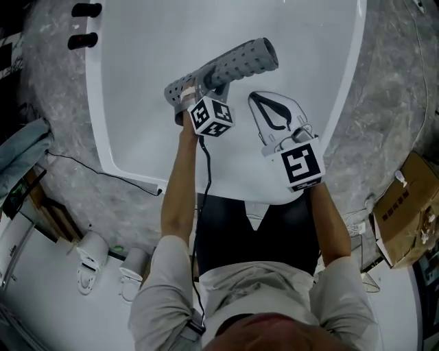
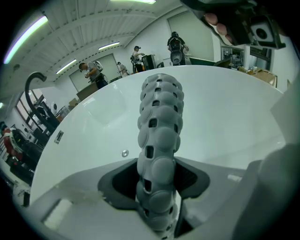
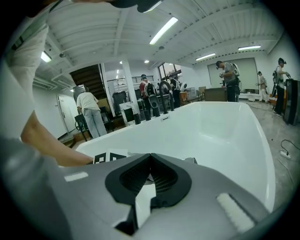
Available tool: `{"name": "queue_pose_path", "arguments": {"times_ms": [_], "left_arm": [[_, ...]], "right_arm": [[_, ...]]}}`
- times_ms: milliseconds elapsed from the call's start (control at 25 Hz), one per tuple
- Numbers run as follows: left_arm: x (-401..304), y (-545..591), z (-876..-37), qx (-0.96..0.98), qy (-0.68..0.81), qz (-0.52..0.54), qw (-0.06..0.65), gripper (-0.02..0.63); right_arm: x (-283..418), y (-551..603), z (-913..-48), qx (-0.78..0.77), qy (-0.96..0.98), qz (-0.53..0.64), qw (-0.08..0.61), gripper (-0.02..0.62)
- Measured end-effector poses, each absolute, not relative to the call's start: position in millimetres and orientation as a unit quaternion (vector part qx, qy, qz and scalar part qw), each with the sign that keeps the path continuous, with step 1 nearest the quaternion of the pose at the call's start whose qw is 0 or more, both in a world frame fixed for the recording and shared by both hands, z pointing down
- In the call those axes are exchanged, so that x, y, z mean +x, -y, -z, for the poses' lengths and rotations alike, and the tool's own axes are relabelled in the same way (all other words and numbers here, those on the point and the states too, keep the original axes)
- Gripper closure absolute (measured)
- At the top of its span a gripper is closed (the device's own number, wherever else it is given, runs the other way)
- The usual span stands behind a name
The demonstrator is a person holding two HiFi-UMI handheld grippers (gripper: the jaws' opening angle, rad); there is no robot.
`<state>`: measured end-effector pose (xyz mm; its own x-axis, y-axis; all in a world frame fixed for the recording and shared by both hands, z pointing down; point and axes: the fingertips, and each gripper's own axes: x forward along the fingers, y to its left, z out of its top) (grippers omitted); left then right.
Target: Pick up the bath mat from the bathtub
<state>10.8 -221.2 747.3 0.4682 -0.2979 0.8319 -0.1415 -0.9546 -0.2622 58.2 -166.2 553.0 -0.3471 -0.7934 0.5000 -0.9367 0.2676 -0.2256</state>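
Observation:
The grey bath mat [image 1: 233,63], rolled into a bumpy tube with holes, hangs above the white bathtub [image 1: 137,103]. My left gripper [image 1: 194,88] is shut on its near end; in the left gripper view the bath mat [image 2: 159,126] stands up between the dark pads and the left gripper [image 2: 157,187] clamps it from both sides. To the right, over the tub's near part, my right gripper [image 1: 255,97] is shut, its tips meeting with nothing between them. The right gripper [image 3: 151,155] shows the same in its own view, with the bathtub [image 3: 220,131] beyond.
Two black tap handles [image 1: 85,11] sit on the tub's rim at the top left. A cardboard box [image 1: 410,206] lies on the speckled floor at the right, and a thin cable [image 1: 89,168] and white devices [image 1: 90,259] lie at the left. Several people stand in the background.

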Motion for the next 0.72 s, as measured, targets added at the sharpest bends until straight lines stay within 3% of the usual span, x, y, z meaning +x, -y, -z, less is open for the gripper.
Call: {"name": "queue_pose_path", "arguments": {"times_ms": [720], "left_arm": [[3, 194, -622, -0.864, -0.170, 0.468, 0.074, 0.399]], "right_arm": [[52, 134, -441, 0.564, 0.783, -0.224, 0.136, 0.592]]}}
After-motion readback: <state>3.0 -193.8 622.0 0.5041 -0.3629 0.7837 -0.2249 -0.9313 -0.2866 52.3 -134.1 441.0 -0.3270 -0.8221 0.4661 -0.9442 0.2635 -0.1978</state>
